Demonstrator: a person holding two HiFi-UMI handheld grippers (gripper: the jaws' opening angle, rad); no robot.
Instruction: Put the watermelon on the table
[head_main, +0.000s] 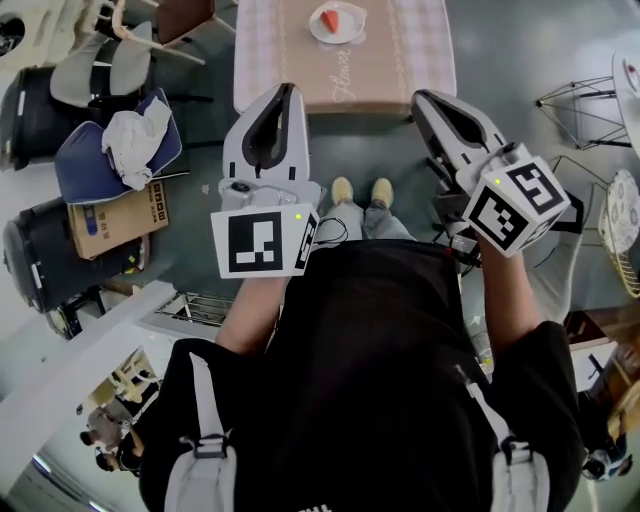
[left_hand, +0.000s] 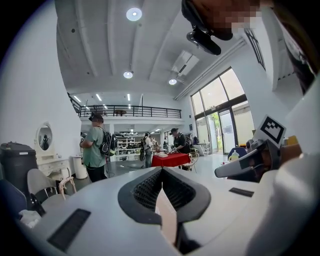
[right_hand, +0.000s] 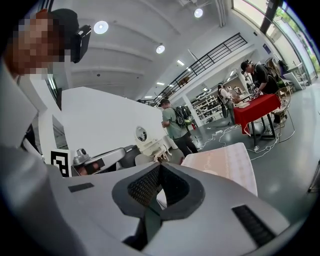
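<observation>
Clutter on the left side first: a blue-cushioned chair (head_main: 85, 160) with a crumpled white cloth (head_main: 135, 140) heaped on it, a cardboard box (head_main: 115, 222) just below it, and dark seats crowding that flank. Off to the right, a wire-frame stand (head_main: 585, 105) sits on the grey floor, well apart from the person.

Dead ahead is the table (head_main: 400, 60), draped in a pink checked cloth, with its near edge just past the person's shoes (head_main: 362, 190). Both tools point at that edge from this side. The left gripper (head_main: 282, 98) has its jaws pressed together at the tips with nothing between them. The right gripper (head_main: 428, 100) is the same, closed tight and carrying nothing.

Further back in the hall, the gripper views catch a red-clothed table (left_hand: 170, 159) with people gathered round it, and a person in a green shirt (left_hand: 94, 147) standing nearer the wall.

Now the watermelon (head_main: 330, 20): a small red wedge lying on a white plate (head_main: 352, 30). The plate is at the far end of the table, near the middle of its width, with a long run of tablecloth between it and the two gripper tips.
</observation>
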